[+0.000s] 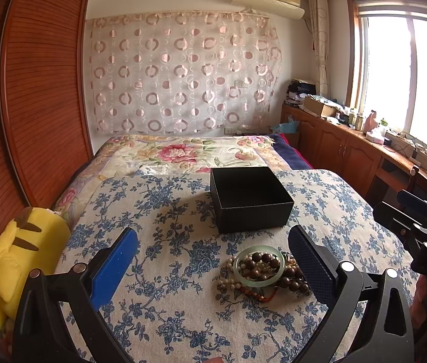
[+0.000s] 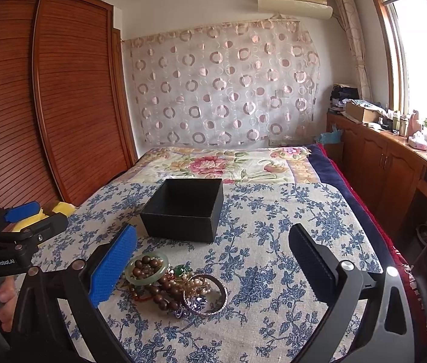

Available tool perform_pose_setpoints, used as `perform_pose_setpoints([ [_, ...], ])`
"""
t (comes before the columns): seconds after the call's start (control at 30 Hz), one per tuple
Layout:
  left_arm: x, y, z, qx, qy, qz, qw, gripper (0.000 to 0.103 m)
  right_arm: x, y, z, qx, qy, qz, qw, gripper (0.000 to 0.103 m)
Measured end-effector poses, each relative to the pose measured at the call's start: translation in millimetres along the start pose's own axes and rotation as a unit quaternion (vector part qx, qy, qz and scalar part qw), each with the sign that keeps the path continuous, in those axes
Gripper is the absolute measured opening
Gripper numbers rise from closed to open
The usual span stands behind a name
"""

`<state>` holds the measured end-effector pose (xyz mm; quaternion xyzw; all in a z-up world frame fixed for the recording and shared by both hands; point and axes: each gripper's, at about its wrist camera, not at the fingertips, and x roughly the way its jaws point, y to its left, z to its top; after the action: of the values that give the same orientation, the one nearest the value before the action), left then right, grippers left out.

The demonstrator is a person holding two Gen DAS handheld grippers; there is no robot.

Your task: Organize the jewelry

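I hold my left gripper [image 1: 213, 269] and right gripper [image 2: 213, 269] spread and empty above the tangled heap of beaded jewelry [image 2: 174, 284] on the blue-flowered cloth [image 2: 273, 211]; nothing lies visibly inside the open black square box [image 2: 183, 208] just beyond; the first pick appears pending, and I judge the pale green bangle [image 1: 258, 264] the easiest piece to pinch.

**Bed and what lies on it**

The bed [image 1: 183, 317] is spread with a blue-flowered cloth [image 1: 168, 211]. Ahead of the left hand-held gripper [image 1: 213, 260] stands an open black box [image 1: 251, 208]; between its fingers, nearer the right one, lies a jewelry heap [image 1: 261, 272]. A floral quilt [image 1: 183, 151] lies beyond.
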<state>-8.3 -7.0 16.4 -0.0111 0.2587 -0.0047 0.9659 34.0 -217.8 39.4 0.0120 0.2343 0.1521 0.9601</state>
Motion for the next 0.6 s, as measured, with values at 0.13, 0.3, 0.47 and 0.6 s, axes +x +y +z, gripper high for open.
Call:
perform_pose_setpoints([
  [0.13,0.8,1.3,-0.7,-0.001,0.000,0.000,1.0000,0.097,-0.7,1.2,1.5,0.000,0.000,0.001,1.000,0.101],
  [0.3,0.5,1.3,-0.5,-0.001,0.000,0.000,1.0000,0.097,-0.3,-1.0,-0.3,0.001,-0.001,0.001,1.000,0.102],
  [0.47,0.1,1.1,-0.4,-0.001,0.000,0.000,1.0000,0.097,-0.6,-1.0,-0.2,0.001,-0.001,0.001,1.000,0.102],
  [0.6,0.4,1.5,-0.8,-0.001,0.000,0.000,1.0000,0.097,-1.1,-0.7,0.6,0.002,-0.001,0.001,1.000,0.102],
])
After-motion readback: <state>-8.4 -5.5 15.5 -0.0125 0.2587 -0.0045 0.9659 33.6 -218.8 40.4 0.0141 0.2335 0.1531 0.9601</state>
